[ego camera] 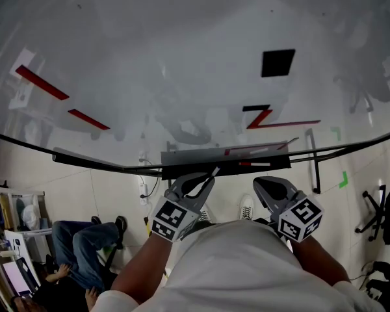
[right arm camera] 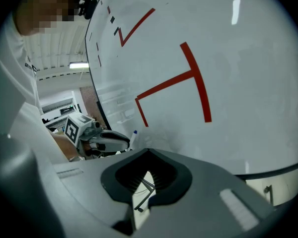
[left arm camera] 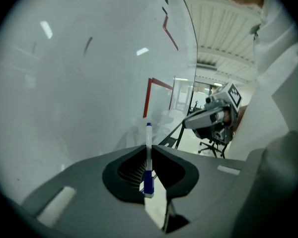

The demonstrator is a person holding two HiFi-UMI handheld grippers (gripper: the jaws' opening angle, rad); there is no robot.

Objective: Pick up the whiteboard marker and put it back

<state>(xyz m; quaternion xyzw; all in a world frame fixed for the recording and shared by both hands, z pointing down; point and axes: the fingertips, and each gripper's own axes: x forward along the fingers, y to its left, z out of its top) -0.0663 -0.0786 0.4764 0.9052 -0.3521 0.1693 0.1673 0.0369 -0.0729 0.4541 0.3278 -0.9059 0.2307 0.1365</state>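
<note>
The whiteboard marker (left arm camera: 148, 158), white with a blue end, stands upright between the jaws of my left gripper (left arm camera: 148, 148), which is shut on it. In the head view the left gripper (ego camera: 200, 182) sits just below the whiteboard's pen tray (ego camera: 188, 156), and the marker (ego camera: 207, 179) pokes up toward the tray. My right gripper (ego camera: 266, 187) hangs beside it to the right, shut with nothing in it (right arm camera: 148, 153). From the right gripper view the left gripper (right arm camera: 103, 139) and the marker tip (right arm camera: 134, 133) show at the left.
The whiteboard (ego camera: 182, 64) carries red strokes and black squares. Other markers (ego camera: 252, 152) lie in the tray. A seated person in jeans (ego camera: 78, 246) is at lower left. An office chair (ego camera: 377, 213) stands at right, and the board's stand leg (ego camera: 315, 168) is beside the tray.
</note>
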